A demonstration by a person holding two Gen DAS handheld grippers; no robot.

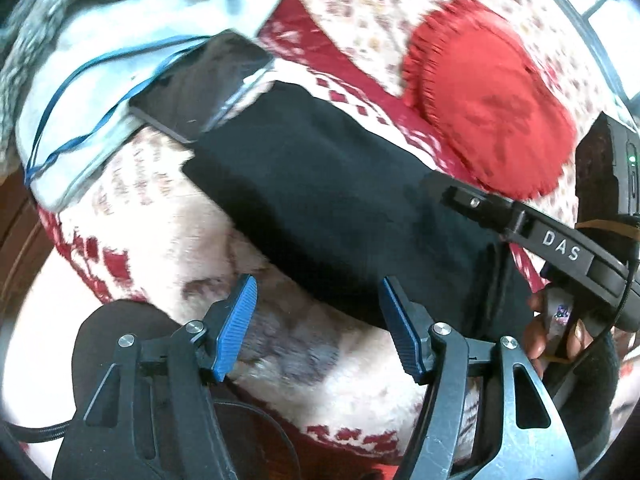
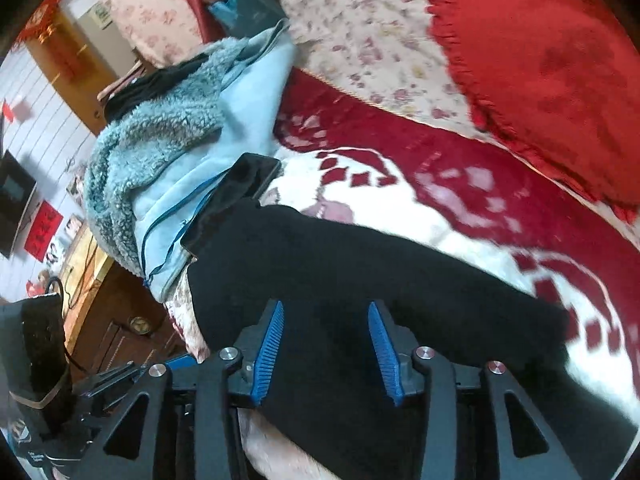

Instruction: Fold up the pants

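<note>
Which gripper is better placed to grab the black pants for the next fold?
Probably the right gripper: its open fingers sit directly over the black pants. The left gripper is open over the blanket, beside the pants' edge.

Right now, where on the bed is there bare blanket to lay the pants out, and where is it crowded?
Free: the cream blanket on the near side of the black pants, and the red-patterned strip between the pants and the red cushion. Crowded: the far end, where the phone and the blue fleece jacket meet the pants.
</note>
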